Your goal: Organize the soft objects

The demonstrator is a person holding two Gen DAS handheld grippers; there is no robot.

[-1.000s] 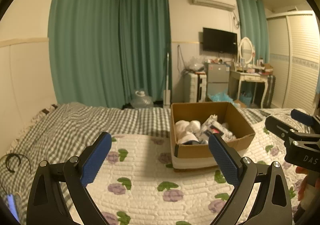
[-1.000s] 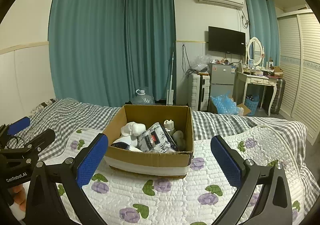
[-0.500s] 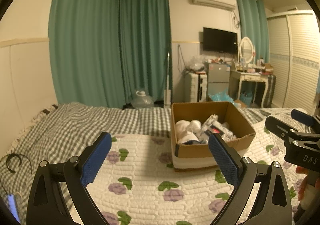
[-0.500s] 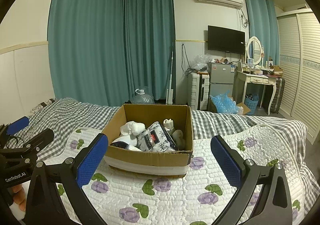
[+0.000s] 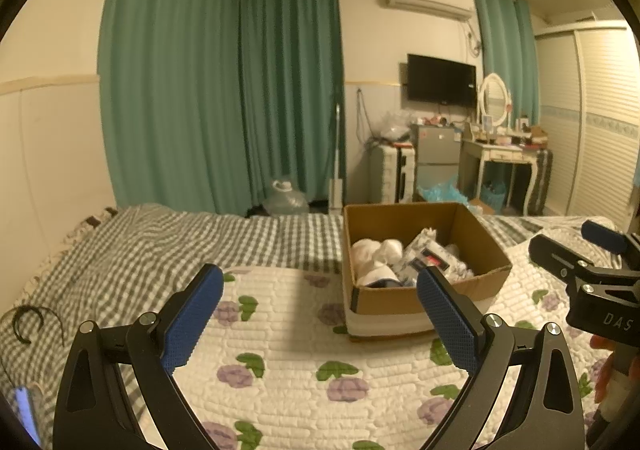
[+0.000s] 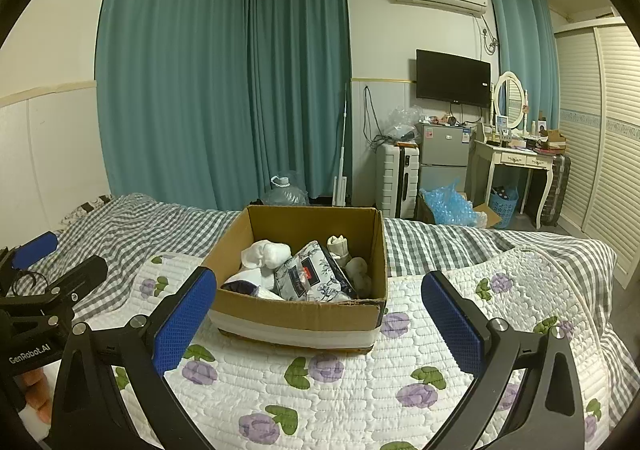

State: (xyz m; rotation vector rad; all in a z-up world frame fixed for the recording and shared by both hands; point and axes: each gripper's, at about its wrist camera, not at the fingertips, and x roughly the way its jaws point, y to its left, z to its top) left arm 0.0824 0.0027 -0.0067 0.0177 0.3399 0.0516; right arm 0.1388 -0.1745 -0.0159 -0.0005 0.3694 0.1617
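A brown cardboard box (image 6: 296, 310) stands on the flowered white quilt (image 6: 360, 390); it also shows in the left wrist view (image 5: 416, 300). Inside lie white rolled socks (image 6: 266, 254), a floral patterned packet (image 6: 312, 274) and beige soft items (image 6: 358, 268). My right gripper (image 6: 320, 322) is open and empty, held in front of the box. My left gripper (image 5: 320, 314) is open and empty, to the left of the box (image 5: 416, 300). Each gripper shows at the edge of the other's view.
The bed has a grey checked sheet (image 5: 160, 242) under the quilt. A black hairband (image 5: 24, 324) lies at the bed's left edge. Beyond the bed stand green curtains (image 6: 224, 90), a white suitcase (image 6: 396, 180), a small fridge (image 6: 442, 158) and a dressing table (image 6: 516, 162).
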